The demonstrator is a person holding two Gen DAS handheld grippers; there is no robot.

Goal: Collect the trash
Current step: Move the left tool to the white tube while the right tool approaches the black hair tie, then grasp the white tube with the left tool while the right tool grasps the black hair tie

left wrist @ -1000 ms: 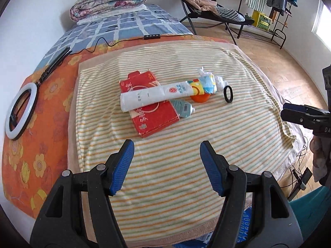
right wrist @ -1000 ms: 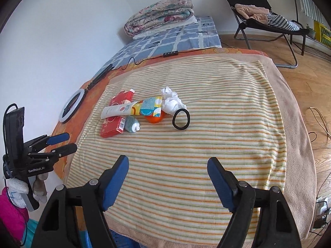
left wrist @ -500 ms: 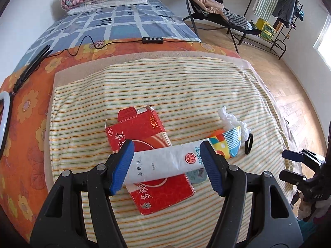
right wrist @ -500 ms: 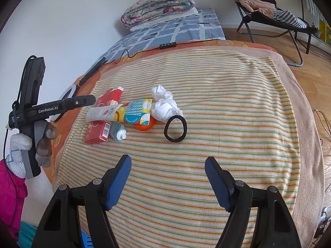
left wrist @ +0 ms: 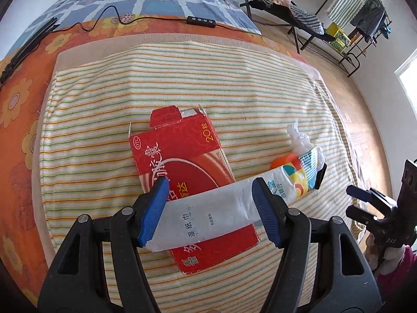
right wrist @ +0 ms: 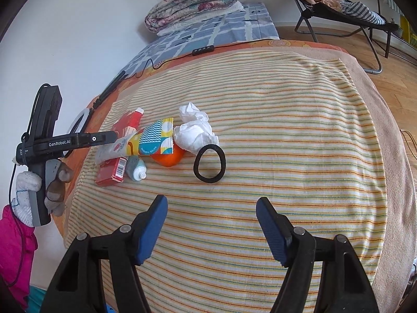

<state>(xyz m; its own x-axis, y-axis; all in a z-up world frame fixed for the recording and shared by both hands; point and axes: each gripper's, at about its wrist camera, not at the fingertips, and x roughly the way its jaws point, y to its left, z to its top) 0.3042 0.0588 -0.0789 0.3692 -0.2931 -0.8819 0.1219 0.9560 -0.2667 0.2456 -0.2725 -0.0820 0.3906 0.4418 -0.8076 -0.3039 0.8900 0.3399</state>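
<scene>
My left tongs (left wrist: 208,208) gape apart astride the white wet-wipe packet (left wrist: 208,216), lower centre, lying across the red cardboard box (left wrist: 182,161) on the striped bed blanket (left wrist: 234,78). Right tongs (right wrist: 211,229) apart, idle. Risk: pinching box too, or slippery film sliding out.

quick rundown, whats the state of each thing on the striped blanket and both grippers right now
left gripper: open, jaws astride the white end of the wet wipe pack
right gripper: open, empty, over bare blanket
wet wipe pack: lying flat across the red box
red box: flat, end flap open
crumpled tissue: balled up, beside the pack
black hair tie: flat, loose loop
small bottle: on its side, against the box
orange item: partly under the pack
</scene>
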